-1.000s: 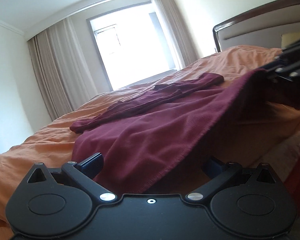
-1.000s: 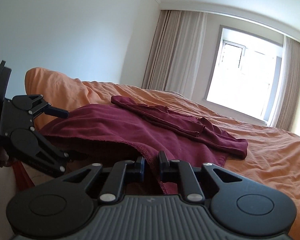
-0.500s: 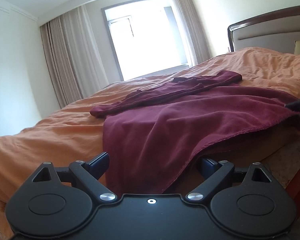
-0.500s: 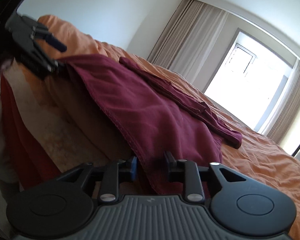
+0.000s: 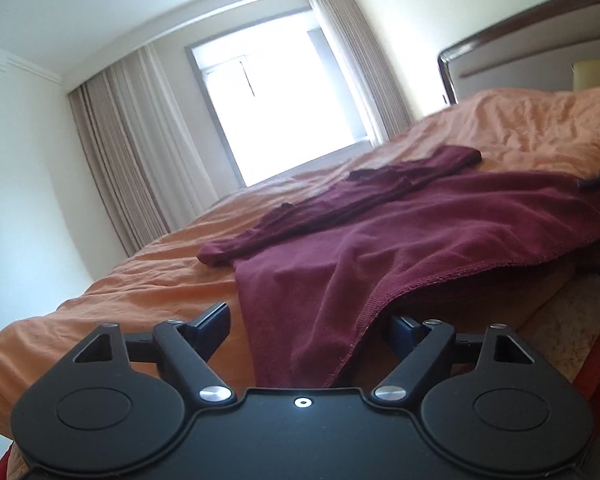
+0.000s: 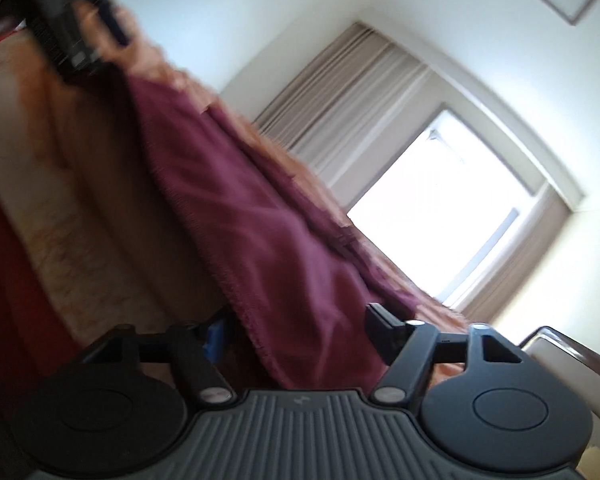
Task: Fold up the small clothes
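Two grippers work one maroon garment (image 5: 440,248), which lies spread on the orange bedspread (image 5: 148,284) with its near hem hanging over the bed's edge toward both cameras.

At the far left of the left wrist view stand pale curtains (image 5: 132,152) and a bright window (image 5: 284,112). Lower left, the bedspread is bare and rumpled. In the bottom centre the left gripper (image 5: 306,328) has its jaws wide but closing, and the garment's lower corner droops down between them; the pads do not seem to press on the cloth, so I judge it is about to take that corner rather than holding it. Past it, a folded sleeve (image 5: 340,204) lies across the body of the garment, which suggests the sides are already turned in. At the right edge a dark tip of the other tool shows near the hem, below the wooden headboard (image 5: 500,44).

The right wrist view is rolled and blurred. Upper left is the left tool, seen as a dark smear. Below it the mattress side (image 6: 72,220) drops away, with red fabric further left. Down the middle runs the garment (image 6: 252,216), its stitched hem falling between the jaws of the right gripper (image 6: 296,332). Those jaws are opening and stand clear of the cloth on both sides, so nothing is clamped there. Likely this hand is resetting its hold on the hem so both corners can be lifted together for the lengthwise fold.
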